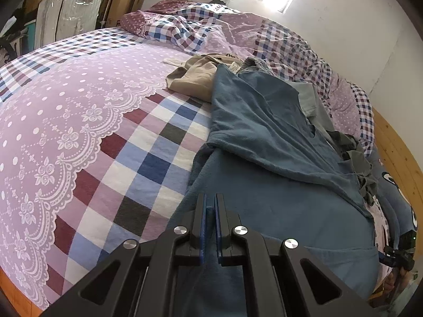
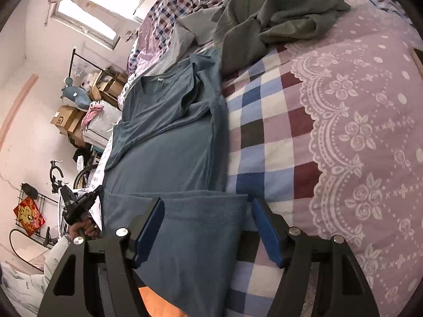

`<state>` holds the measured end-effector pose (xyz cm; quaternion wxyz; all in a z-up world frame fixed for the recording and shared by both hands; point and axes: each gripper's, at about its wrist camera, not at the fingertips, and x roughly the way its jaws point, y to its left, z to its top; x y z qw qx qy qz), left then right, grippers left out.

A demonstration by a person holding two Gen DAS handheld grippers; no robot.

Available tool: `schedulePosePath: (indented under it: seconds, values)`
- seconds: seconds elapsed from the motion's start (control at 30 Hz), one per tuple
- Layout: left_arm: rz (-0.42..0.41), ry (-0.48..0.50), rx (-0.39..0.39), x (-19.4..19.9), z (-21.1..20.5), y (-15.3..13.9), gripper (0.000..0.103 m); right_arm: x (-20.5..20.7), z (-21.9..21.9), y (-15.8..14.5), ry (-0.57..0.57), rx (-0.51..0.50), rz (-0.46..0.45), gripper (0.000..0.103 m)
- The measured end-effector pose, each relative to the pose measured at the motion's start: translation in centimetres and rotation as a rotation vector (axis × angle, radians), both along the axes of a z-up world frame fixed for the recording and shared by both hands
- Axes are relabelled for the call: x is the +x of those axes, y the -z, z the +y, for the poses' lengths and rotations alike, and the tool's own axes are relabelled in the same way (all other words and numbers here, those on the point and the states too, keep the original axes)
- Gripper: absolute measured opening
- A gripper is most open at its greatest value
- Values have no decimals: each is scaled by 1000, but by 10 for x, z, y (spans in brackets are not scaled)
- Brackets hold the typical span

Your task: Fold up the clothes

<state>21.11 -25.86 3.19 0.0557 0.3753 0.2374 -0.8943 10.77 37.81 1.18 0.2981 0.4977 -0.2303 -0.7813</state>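
Note:
A blue T-shirt (image 1: 264, 132) lies spread along the bed's edge, with one sleeve side folded over its body. My left gripper (image 1: 210, 198) is shut on the blue T-shirt at its lower edge, and a sliver of blue cloth shows between the pads. In the right wrist view the T-shirt (image 2: 171, 145) runs away from me, collar at the far end. My right gripper (image 2: 206, 206) is open, its fingers straddling the near hem corner without touching it. The left gripper (image 2: 79, 206) shows there in a hand, and the right gripper (image 1: 401, 251) sits at the left view's edge.
A beige garment (image 1: 195, 79) lies beyond the T-shirt. A crumpled grey-green garment (image 2: 277, 13) and a pale grey one (image 2: 190, 31) lie near its collar end. A bunched checked quilt (image 1: 211, 26) fills the bed's far side. Cardboard boxes (image 2: 68, 119) stand on the floor.

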Motion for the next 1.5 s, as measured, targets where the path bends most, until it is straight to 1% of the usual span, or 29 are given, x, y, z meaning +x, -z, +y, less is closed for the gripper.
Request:
schedulePosePath:
  seconds: [0.03, 0.1, 0.13, 0.17, 0.23, 0.27, 0.37, 0.47, 0.63, 0.8, 1.0, 1.1, 1.23, 1.37, 1.5]
  values:
    - [-1, -2, 1, 0, 0, 0, 5, 0, 0, 0, 4, 6, 1, 65]
    - [-2, -4, 1, 0, 0, 0, 5, 1, 0, -1, 17, 55, 7, 56]
    - [-3, -5, -1, -1, 0, 0, 5, 1, 0, -1, 23, 79, 10, 46]
    - [-3, -4, -3, -1, 1, 0, 5, 2, 0, -2, 30, 104, 14, 31]
    - [0, 0, -10, -2, 4, -2, 5, 3, 0, -2, 44, 156, 20, 15]
    - [5, 0, -14, -2, 4, -3, 5, 4, 0, -3, 46, 177, 26, 10]
    - [21, 0, -24, 0, 5, -8, 5, 9, -4, -9, 55, 241, 65, 5]
    - [37, 1, -34, 2, 6, -13, 5, 18, -8, -21, 74, 309, 127, 3]
    - [67, -3, -45, 5, 7, -22, 3, 38, -13, -49, 126, 359, 243, 2]
    - [153, -60, 27, 19, -6, -44, 3, 57, -23, -76, 169, 379, 332, 2]
    - [231, -81, 38, 26, -13, -77, 3, 73, -38, -113, 223, 432, 441, 2]
    - [265, -89, 53, 24, -19, -95, 2, 68, -41, -130, 249, 444, 473, 2]
    - [291, -85, 60, 3, -28, -122, 2, 46, -50, -151, 264, 454, 507, 2]
    - [298, -74, 36, -36, -34, -144, 2, 7, -64, -169, 271, 466, 518, 2]
    - [292, -82, 30, -80, -43, -157, 2, -42, -81, -185, 274, 475, 522, 2]
